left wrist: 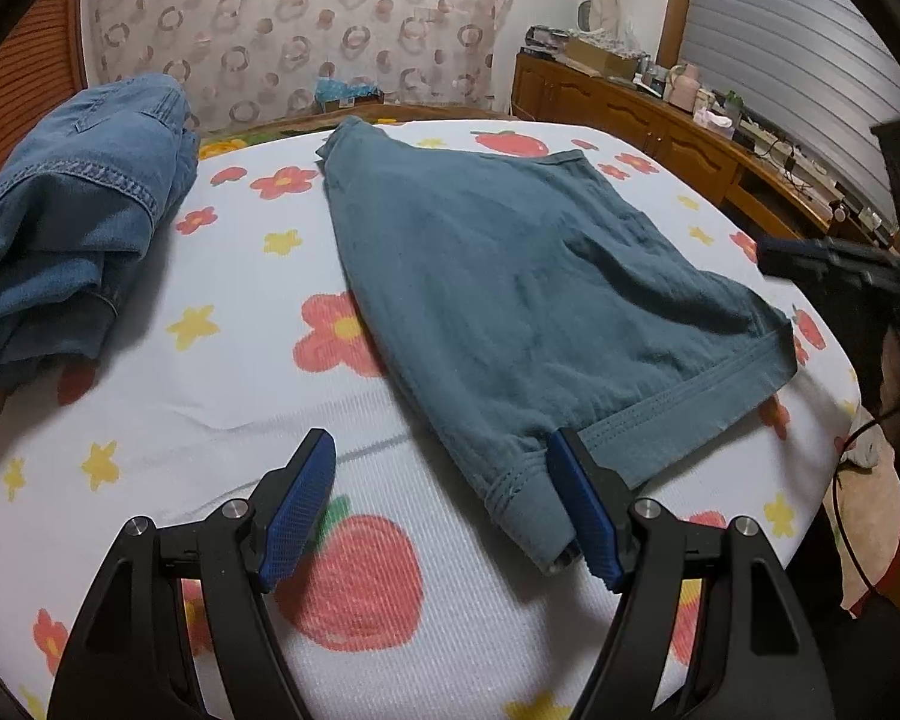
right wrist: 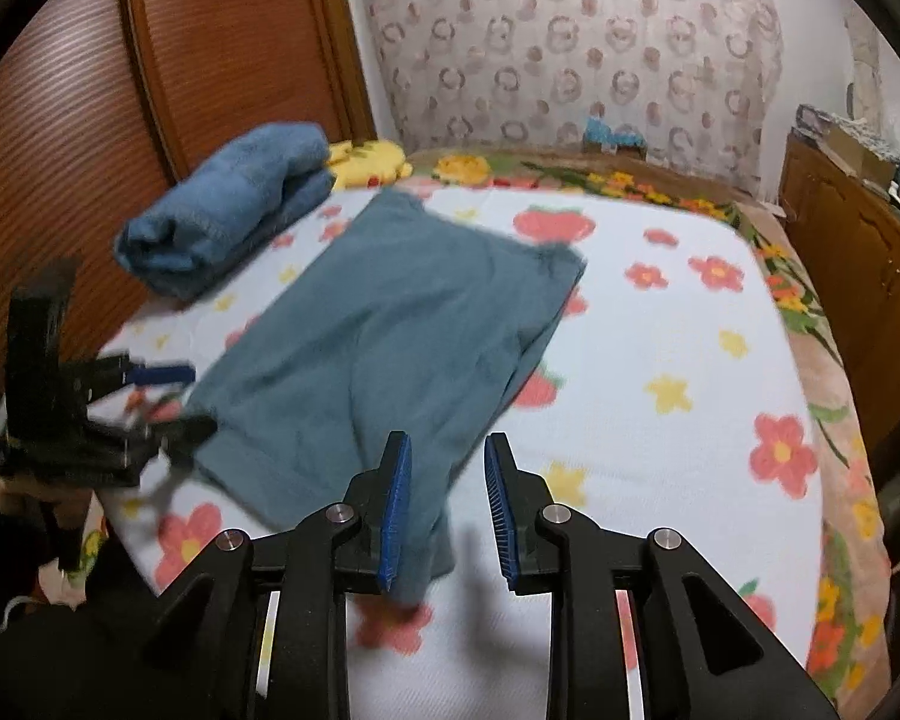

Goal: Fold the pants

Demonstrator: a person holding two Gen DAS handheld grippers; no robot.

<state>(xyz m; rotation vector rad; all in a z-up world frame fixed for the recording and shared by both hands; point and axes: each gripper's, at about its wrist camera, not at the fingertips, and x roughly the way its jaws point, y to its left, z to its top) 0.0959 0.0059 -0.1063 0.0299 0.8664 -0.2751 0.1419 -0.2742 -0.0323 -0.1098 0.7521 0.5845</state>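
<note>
Teal pants (left wrist: 540,276) (right wrist: 390,330) lie folded flat on the flowered bed sheet (left wrist: 240,360). My left gripper (left wrist: 443,441) stands open at their near waistband corner; that corner lies on the sheet beside its right finger (left wrist: 588,516), and the left pad is well clear over bare sheet. In the right wrist view my right gripper (right wrist: 447,441) is open. A pants corner hangs between its jaws against the left pad (right wrist: 396,510), with a gap to the right pad. Each gripper also shows in the other's view, the right gripper (left wrist: 828,264) and the left gripper (right wrist: 168,396).
Folded blue jeans (left wrist: 72,210) (right wrist: 228,204) sit on the bed to the left, by the wooden headboard (right wrist: 210,60). A wooden cabinet (left wrist: 630,108) with clutter runs along the right wall. The bed's edge (right wrist: 834,420) drops off at right.
</note>
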